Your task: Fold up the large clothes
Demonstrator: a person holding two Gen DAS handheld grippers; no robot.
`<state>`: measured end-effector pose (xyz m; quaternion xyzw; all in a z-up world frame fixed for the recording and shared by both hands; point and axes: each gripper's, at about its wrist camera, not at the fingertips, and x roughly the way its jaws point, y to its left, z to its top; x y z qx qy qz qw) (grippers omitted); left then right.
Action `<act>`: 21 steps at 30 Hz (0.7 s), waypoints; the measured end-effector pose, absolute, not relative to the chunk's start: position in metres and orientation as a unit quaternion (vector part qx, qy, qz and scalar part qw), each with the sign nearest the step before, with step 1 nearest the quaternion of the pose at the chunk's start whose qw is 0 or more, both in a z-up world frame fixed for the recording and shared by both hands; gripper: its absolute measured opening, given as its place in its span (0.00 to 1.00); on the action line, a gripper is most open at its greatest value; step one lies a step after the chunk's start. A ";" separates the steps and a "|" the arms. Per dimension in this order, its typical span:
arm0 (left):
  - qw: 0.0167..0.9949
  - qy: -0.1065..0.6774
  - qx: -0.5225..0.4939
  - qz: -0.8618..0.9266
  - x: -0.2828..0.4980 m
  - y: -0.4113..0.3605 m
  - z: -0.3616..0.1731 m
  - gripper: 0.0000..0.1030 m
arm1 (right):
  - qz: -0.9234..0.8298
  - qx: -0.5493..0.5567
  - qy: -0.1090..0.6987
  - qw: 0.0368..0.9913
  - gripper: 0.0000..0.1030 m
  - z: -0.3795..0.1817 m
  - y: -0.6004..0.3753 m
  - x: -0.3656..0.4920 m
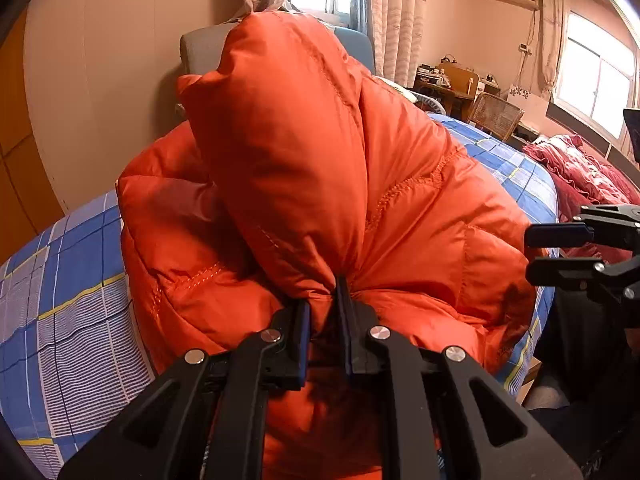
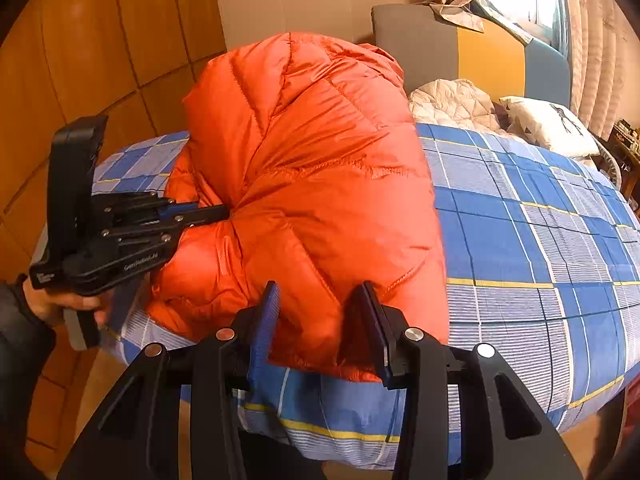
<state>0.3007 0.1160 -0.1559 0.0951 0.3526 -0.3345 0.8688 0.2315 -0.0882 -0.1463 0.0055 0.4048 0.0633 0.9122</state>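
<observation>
The orange down jacket lies bunched on the bed, directly ahead of both sets of fingers. The left gripper has its fingers pinching a gathered fold of the jacket. The right gripper has its fingers spread, the jacket's near edge lying between them unpressed.

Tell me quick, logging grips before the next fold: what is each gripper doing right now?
Left gripper: shut on a bunched fold of the orange down jacket.
Right gripper: open, the jacket's near edge between its fingers, not clamped.
</observation>
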 end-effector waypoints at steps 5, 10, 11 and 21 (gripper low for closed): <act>0.870 0.354 0.085 -0.332 0.302 0.120 -0.158 0.12 | 0.057 0.009 0.395 0.917 0.40 -0.142 -0.087 0.237; 0.872 0.355 0.083 -0.326 0.301 0.122 -0.159 0.12 | 0.052 0.019 0.383 0.922 0.40 -0.136 -0.088 0.243; 0.872 0.356 0.082 -0.325 0.301 0.122 -0.160 0.12 | 0.052 0.021 0.378 0.924 0.40 -0.133 -0.089 0.245; 0.870 0.362 0.075 -0.326 0.307 0.125 -0.162 0.12 | 0.047 0.045 0.372 0.926 0.40 -0.121 -0.090 0.284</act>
